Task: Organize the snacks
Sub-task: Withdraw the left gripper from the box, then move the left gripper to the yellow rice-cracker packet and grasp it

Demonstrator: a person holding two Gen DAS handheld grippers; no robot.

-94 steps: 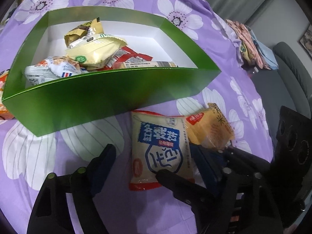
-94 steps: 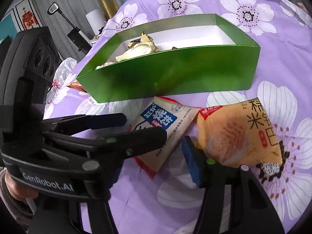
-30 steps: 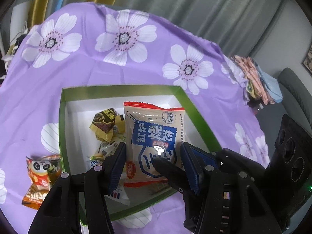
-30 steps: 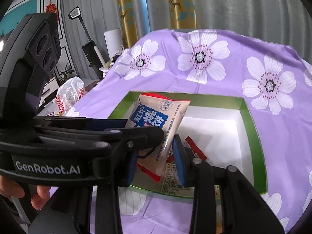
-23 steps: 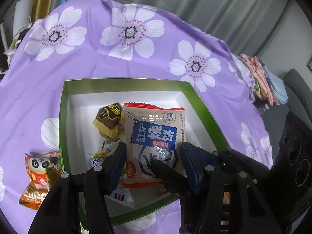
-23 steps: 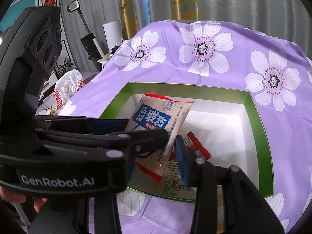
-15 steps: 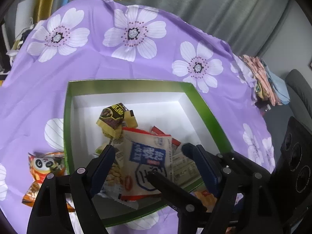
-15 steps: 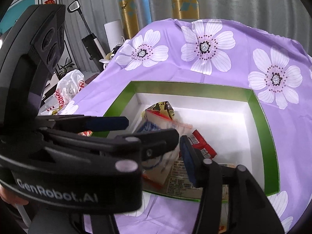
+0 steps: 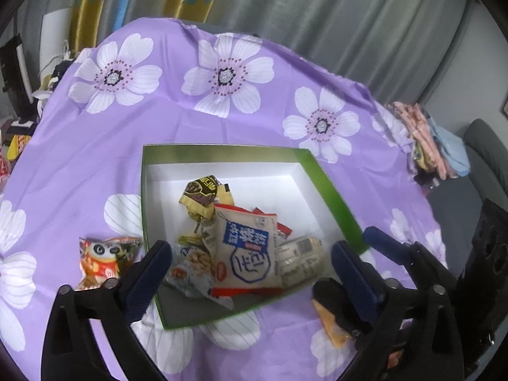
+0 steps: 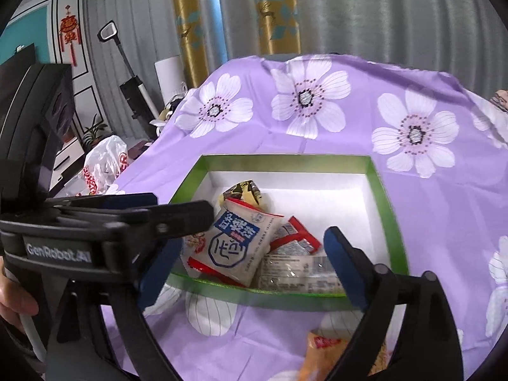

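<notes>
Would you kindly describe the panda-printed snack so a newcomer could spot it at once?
Find the green box on the purple flowered tablecloth. Just outside its left wall, seen from the left wrist, lies the panda snack. It alone shows a cartoon panda on orange-red wrapping.

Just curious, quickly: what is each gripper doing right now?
Left gripper: open, just released, holding nothing.
Right gripper: open, just released, holding nothing.

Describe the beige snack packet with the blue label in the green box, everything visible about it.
The beige snack packet is a flat, sealed pouch of crinkly plastic film with a blue label, a blue-outlined emblem and red strips at both ends. It lies tilted on top of the other wrappers, near the front wall of the green box. A yellow wrapper lies behind it, a clear packet beside it. No gripper touches it.
</notes>
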